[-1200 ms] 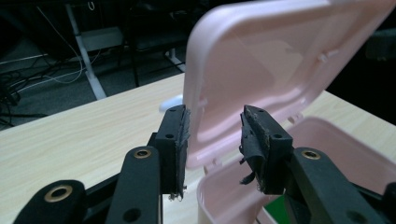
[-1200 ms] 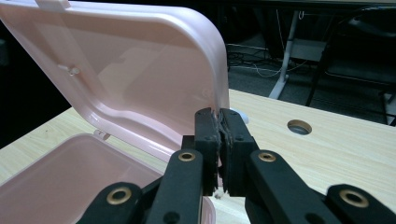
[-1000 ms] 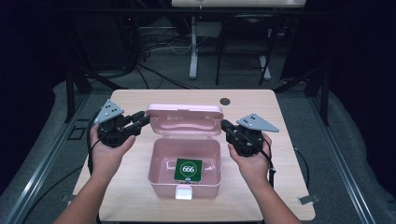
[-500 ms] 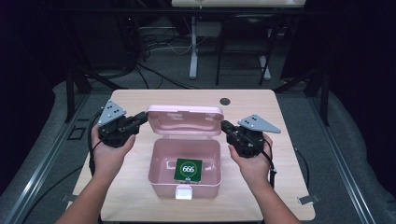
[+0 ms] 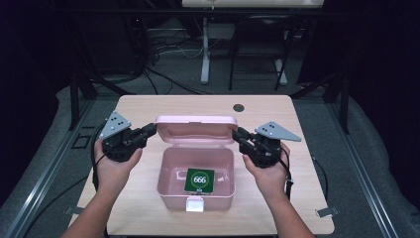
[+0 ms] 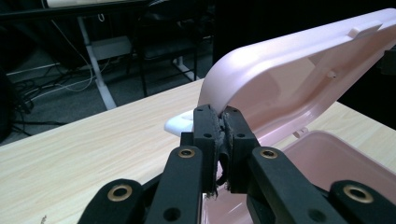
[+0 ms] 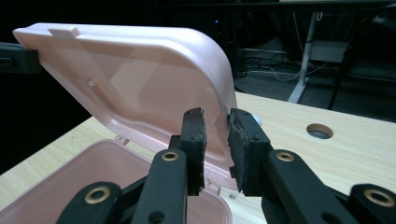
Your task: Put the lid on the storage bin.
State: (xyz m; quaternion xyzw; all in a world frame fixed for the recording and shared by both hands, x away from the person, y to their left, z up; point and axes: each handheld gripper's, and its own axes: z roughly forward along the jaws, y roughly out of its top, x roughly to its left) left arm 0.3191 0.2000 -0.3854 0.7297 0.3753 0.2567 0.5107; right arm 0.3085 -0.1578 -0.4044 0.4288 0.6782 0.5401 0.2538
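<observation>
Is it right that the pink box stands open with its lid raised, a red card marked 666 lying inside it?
Not quite. The pink box is open with its lid raised, but the card marked 666 inside it is green, not red. The high view shows this.

This looks like a lab or recording studio set up for tests. A pale wooden table (image 5: 148, 106) with a round cable hole (image 5: 239, 107) stands on grey carpet (image 5: 376, 158) framed by metal floor rails (image 5: 44, 173). Behind it, loose black cables (image 5: 163, 74) trail under a white-legged desk (image 5: 204, 54) in a darkened room.
</observation>
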